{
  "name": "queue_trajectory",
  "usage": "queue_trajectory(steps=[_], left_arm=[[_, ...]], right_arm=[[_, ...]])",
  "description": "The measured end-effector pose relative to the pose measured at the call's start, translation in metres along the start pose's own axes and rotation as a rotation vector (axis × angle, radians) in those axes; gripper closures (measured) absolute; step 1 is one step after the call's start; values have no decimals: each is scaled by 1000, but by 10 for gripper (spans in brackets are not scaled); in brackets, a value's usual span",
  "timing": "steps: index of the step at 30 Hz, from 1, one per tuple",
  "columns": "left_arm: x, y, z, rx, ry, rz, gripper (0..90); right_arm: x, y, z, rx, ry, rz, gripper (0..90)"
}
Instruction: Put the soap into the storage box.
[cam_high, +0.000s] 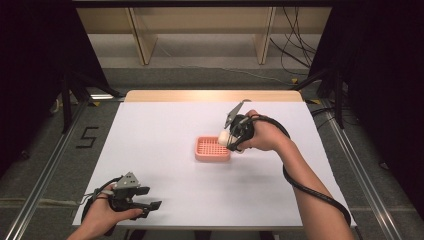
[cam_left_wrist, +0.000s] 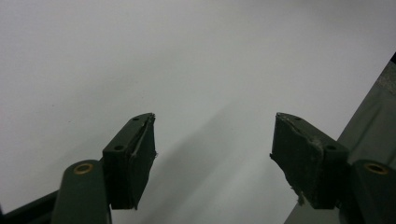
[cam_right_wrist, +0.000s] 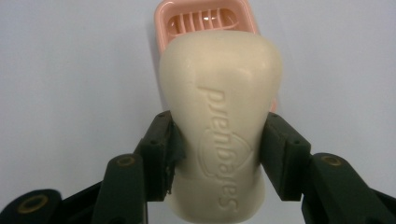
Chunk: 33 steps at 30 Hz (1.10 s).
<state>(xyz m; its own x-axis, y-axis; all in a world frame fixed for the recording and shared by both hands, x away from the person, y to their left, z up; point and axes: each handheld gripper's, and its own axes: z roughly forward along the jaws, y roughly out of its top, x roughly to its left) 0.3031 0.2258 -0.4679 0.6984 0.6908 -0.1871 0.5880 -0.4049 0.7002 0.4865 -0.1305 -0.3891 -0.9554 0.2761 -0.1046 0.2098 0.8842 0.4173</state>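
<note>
A cream bar of soap (cam_right_wrist: 219, 112) with raised lettering is clamped between the jaws of my right gripper (cam_right_wrist: 218, 154). In the high view that right gripper (cam_high: 227, 138) hangs over the right end of a pink slatted soap dish (cam_high: 210, 148) in the middle of the white table, and the soap (cam_high: 223, 136) shows as a pale lump at its tip. The pink dish (cam_right_wrist: 205, 16) lies just beyond the soap in the right gripper view. My left gripper (cam_high: 150, 206) rests near the table's front left edge, and its jaws (cam_left_wrist: 212, 158) stand wide apart over bare white surface.
The white table (cam_high: 165, 130) ends close to the left gripper, where the grey floor (cam_left_wrist: 373, 116) shows past its edge. Wooden shelving and loose cables stand beyond the far side. A black cable trails from the right gripper along the forearm.
</note>
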Motion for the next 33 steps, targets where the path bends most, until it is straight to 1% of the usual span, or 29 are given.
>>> queue_trajectory(steps=[1, 2, 3, 5, 6, 9, 10, 11, 13, 15, 16, 17, 18, 19, 21, 22, 23, 24, 26, 27, 30, 31, 32, 33], left_arm=[[0, 0, 0, 0, 0, 0, 299], [0, 0, 0, 0, 0, 0, 299], [0, 0, 0, 0, 0, 1, 299], [0, 0, 0, -1, -1, 0, 299], [1, 0, -1, 9, 1, 12, 299], [1, 0, -1, 8, 1, 12, 299], [1, 0, -1, 8, 1, 13, 299], [1, 0, -1, 8, 1, 13, 299], [1, 0, -1, 8, 1, 14, 299], [1, 0, -1, 8, 2, 13, 299], [1, 0, 0, 7, 8, 12, 299], [1, 0, -1, 13, 8, 19, 299], [1, 0, -1, 6, 0, 13, 299], [1, 0, -1, 7, 1, 15, 299], [1, 0, -2, 14, 1, 23, 299], [0, 0, 0, -3, 0, 3, 299], [0, 0, 0, -4, 1, 3, 299], [0, 0, -1, -2, 0, 5, 299], [2, 0, -2, 14, 3, 24, 299], [0, 0, -1, -1, 3, 8, 299], [2, 0, -2, 14, 4, 25, 299], [2, 0, -2, 14, 4, 23, 299], [2, 0, -2, 13, 4, 23, 299], [2, 0, -2, 13, 4, 23, 299]], right_arm=[[0, 1, 0, 0, 1, -3, 508], [1, 1, 0, 5, 1, 10, 508], [1, 1, 0, -5, -7, 13, 508], [0, 2, 1, -5, -3, 5, 508], [0, 3, 2, -9, -4, 5, 508], [0, 4, 4, -12, -8, 12, 508], [-1, 4, 5, -20, -5, -3, 507], [0, 4, 5, -20, -9, 9, 508], [0, 5, 5, -20, -3, 12, 508], [0, 6, 6, -33, -2, 11, 507], [-1, 7, 7, -38, -1, -5, 507], [0, 7, 7, -38, -6, 13, 507], [0, 7, 7, -36, -4, 12, 508], [0, 7, 8, -40, -10, 11, 508], [-1, 9, 9, -45, -2, -14, 508], [-1, 9, 9, -49, -6, -10, 508], [0, 9, 9, -47, -7, 15, 508], [-1, 9, 9, -50, -7, 13, 508], [0, 10, 10, -55, -12, 9, 508], [0, 11, 10, -52, -10, 15, 507], [0, 12, 12, -55, -8, 14, 508], [-1, 13, 13, -59, -5, -2, 508], [-1, 13, 13, -58, -7, 11, 507], [0, 14, 14, -56, -8, 13, 507]])
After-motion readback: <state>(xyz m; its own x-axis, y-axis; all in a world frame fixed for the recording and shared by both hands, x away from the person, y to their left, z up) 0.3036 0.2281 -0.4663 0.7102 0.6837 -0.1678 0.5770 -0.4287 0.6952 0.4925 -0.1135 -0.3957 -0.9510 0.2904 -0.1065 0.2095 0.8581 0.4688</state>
